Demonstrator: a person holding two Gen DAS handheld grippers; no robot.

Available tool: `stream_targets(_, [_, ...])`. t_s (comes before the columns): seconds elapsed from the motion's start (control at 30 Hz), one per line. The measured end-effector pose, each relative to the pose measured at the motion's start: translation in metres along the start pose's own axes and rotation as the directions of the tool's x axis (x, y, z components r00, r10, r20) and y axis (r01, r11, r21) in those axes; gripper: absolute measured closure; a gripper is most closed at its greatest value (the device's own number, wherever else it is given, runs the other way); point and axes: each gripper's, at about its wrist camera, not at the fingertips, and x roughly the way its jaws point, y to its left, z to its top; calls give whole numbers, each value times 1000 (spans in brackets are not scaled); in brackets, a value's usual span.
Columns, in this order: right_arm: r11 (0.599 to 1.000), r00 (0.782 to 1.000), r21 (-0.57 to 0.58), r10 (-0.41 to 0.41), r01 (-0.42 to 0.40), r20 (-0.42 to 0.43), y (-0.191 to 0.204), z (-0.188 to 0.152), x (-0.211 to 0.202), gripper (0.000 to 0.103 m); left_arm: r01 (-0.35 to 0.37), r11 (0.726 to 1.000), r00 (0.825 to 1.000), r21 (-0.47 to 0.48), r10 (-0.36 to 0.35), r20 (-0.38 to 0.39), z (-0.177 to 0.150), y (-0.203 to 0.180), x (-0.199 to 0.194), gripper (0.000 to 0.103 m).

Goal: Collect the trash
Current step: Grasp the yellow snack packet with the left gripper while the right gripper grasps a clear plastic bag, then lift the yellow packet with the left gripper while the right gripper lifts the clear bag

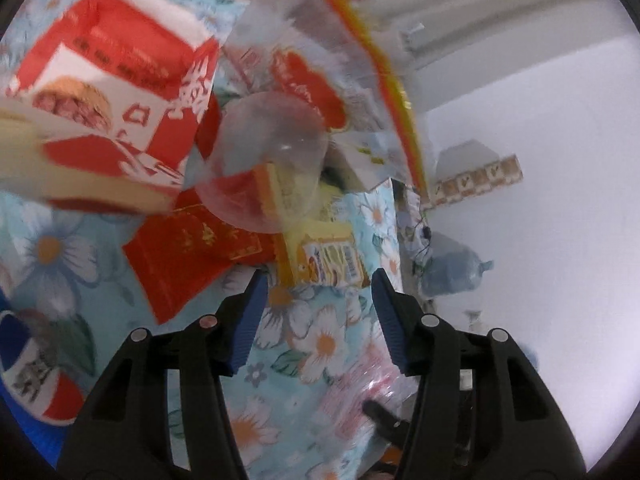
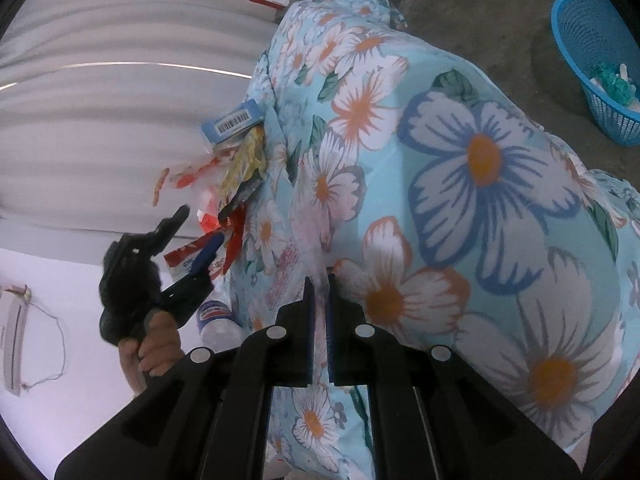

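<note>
A light-blue floral cloth [image 2: 480, 160] is bunched up with trash lying in its fold. My right gripper [image 2: 319, 280] is shut on the cloth's edge, beside a clear pink-printed wrapper [image 2: 284, 276]. In the left wrist view a red-and-white carton [image 1: 112, 80], a red packet [image 1: 188, 256], a yellow box [image 1: 324, 256] and a clear plastic cup [image 1: 272, 160] lie blurred on the cloth [image 1: 320, 340]. My left gripper [image 1: 319, 280] hovers just short of the yellow box, its jaws partly drawn in, pads apart and bare. A hand holds the left gripper [image 2: 200, 226] beside red-and-white wrappers [image 2: 188, 256].
A blue mesh basket [image 2: 596, 60] holding some trash stands on the grey floor at top right. A blue-labelled plastic bottle [image 2: 216, 316] lies at the cloth's edge, as does a blue barcode box [image 2: 234, 120]. A white wall and a pale curtain lie behind.
</note>
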Motion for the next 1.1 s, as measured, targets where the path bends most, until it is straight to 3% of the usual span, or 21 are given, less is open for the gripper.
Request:
stream_targets(0.17, [1000, 1000, 6, 20, -20, 5, -6, 0, -6, 98, -64, 998, 998, 14, 64, -8, 1, -6, 21, 55])
stream_targets(0.37, [1000, 1000, 7, 25, -26, 19, -10, 2, -14, 98, -92, 994, 996, 60, 92, -1, -6, -17, 36, 88])
stream_targets(0.43, [1000, 999, 9, 26, -27, 24, -14, 1, -20, 98, -91, 993, 996, 70, 91, 0, -7, -20, 38, 93])
stream_targets(0.6, [1000, 999, 13, 17, -18, 43, -15, 2, -26, 98, -94, 989, 995, 118, 95, 0, -26, -28, 29, 97])
stream_targets(0.73, [1000, 998, 6, 0, 0, 67, -14, 2, -35, 98, -141, 958, 990, 249, 139, 28, -53, -42, 10, 97])
stream_targets(0.87, [1000, 996, 2, -8, 8, 86, -13, 2, -42, 98, -222, 869, 975, 443, 199, 97, -88, -66, -14, 97])
stream_targets(0.97, [1000, 995, -15, -17, 18, 102, -8, 0, -48, 98, -292, 768, 956, 571, 244, 161, -111, -84, -26, 97])
stream_targets(1.03, [999, 993, -34, -20, 24, 113, -2, -1, -51, 98, -345, 684, 938, 643, 278, 207, -125, -94, -29, 97])
stream_targets(1.1, [998, 992, -57, -29, 36, 122, 6, -3, -52, 98, -358, 638, 932, 682, 288, 219, -131, -95, -31, 97])
